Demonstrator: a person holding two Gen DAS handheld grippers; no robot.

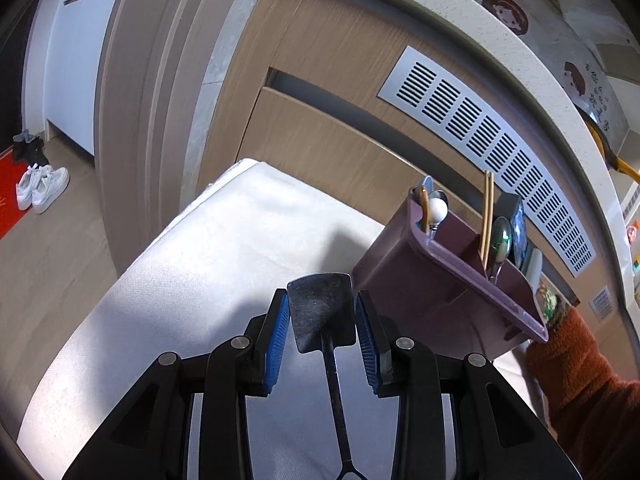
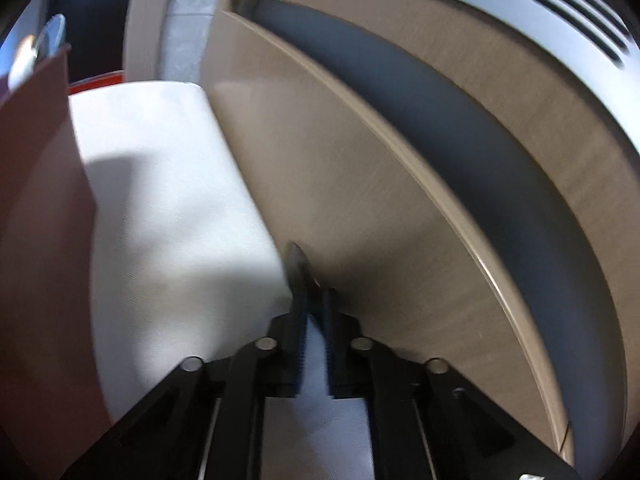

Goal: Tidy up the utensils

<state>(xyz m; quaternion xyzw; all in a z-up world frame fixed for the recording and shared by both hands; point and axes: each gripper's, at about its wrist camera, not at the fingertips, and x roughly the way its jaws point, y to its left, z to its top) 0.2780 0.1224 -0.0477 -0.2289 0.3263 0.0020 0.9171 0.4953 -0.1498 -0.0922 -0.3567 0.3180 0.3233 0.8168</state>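
Your left gripper (image 1: pixel 322 318) has its fingers clamped on a small black spatula (image 1: pixel 321 312), not yet in the purple utensil caddy (image 1: pixel 448 280) to the right, which already holds spoons and chopsticks (image 1: pixel 487 216). Your right gripper (image 2: pixel 312 300) is pinched together on a thin dark utensil (image 2: pixel 298 268), also still to stow.

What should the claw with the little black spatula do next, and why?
Probably swing the left claw a little to the right, towards the purple holder. It grips the spatula by its head, and the holder beside it already has chopsticks and a spoon standing in it.
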